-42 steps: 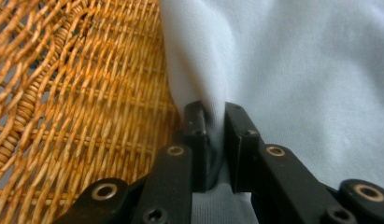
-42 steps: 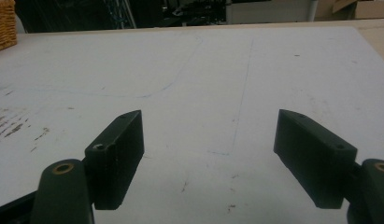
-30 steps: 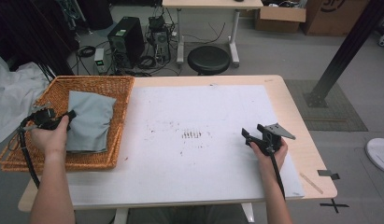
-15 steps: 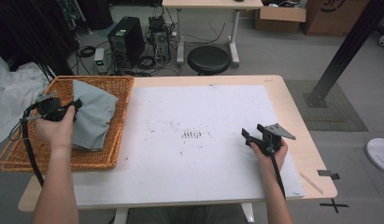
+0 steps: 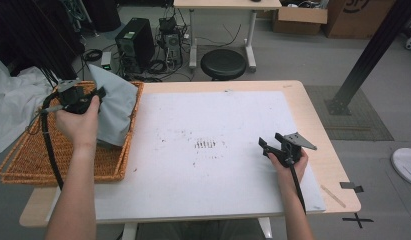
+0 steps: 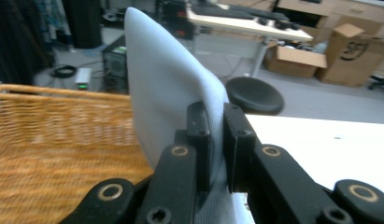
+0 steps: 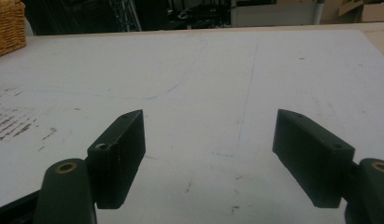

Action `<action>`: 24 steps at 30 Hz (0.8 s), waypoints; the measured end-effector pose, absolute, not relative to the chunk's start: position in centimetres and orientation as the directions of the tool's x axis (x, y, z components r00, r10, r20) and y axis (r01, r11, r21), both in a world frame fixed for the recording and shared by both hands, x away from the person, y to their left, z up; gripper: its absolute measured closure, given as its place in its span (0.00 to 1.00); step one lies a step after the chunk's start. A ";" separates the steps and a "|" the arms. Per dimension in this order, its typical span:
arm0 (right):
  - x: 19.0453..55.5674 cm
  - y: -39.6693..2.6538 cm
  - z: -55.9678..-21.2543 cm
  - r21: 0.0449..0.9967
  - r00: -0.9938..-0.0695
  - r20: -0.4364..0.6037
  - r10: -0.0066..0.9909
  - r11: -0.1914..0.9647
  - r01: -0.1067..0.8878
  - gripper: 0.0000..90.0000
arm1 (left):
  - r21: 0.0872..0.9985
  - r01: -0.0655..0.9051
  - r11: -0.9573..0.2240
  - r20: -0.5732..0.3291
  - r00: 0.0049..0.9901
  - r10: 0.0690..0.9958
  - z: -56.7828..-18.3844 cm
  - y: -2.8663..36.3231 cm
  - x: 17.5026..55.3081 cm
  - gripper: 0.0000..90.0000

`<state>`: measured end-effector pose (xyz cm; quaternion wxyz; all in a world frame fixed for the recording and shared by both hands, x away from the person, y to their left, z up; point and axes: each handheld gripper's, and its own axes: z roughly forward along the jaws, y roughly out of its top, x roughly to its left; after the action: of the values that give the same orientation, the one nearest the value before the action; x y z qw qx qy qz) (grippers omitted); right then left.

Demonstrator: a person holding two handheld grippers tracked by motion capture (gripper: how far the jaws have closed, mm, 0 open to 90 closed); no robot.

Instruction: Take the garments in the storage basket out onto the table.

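Pinching a fold of the grey cloth between closed jaws, the left gripper holds it raised above the far corner of the wicker basket, its lower edge hanging inside the basket rim. Well apart from the basket, the right gripper rests on the white tabletop with jaws spread wide and nothing between them.

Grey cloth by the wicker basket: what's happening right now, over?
Left gripper shut on grey cloth, held above woven wicker basket. Right gripper open, low over white table mat. Nothing in the way.
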<state>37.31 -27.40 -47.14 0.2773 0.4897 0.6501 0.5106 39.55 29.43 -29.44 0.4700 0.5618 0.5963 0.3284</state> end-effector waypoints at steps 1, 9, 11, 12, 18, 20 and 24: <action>37.3 -27.4 -47.1 0.936 -0.367 0.141 0.920 -0.002 0.353 0.28 | 0.919 0.364 0.152 -0.194 0.082 0.978 -29.3 28.8 39.7 0.92; 37.3 -27.4 -47.1 0.937 -0.368 0.142 0.919 -0.005 0.349 0.28 | 0.910 0.386 0.149 -0.234 0.185 0.954 -29.1 23.8 40.8 0.92; 37.3 -27.4 -47.2 0.937 -0.367 0.143 0.919 -0.007 0.348 0.28 | 0.909 0.394 0.138 -0.235 0.210 0.949 -29.3 22.3 41.1 0.92; 37.3 -27.4 -47.2 0.938 -0.367 0.144 0.919 -0.008 0.348 0.28 | 0.907 0.398 0.137 -0.239 0.220 0.946 -29.4 21.6 41.2 0.92; 37.3 -27.5 -47.2 0.937 -0.368 0.149 0.918 -0.012 0.350 0.28 | 0.907 0.408 0.103 -0.234 0.285 0.929 -30.1 17.7 41.2 0.92; 37.3 -27.5 -47.2 0.937 -0.368 0.149 0.918 -0.012 0.350 0.28 | 0.905 0.413 0.104 -0.246 0.308 0.919 -30.1 16.6 41.1 0.93; 37.3 -27.5 -47.2 0.936 -0.368 0.149 0.918 -0.011 0.352 0.28 | 0.896 0.432 0.103 -0.279 0.366 0.888 -30.2 13.6 40.9 0.93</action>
<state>37.30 -27.49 -47.15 0.2748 0.4903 0.6474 0.5147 40.89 13.57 -30.17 0.5300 0.6341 0.5204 0.2150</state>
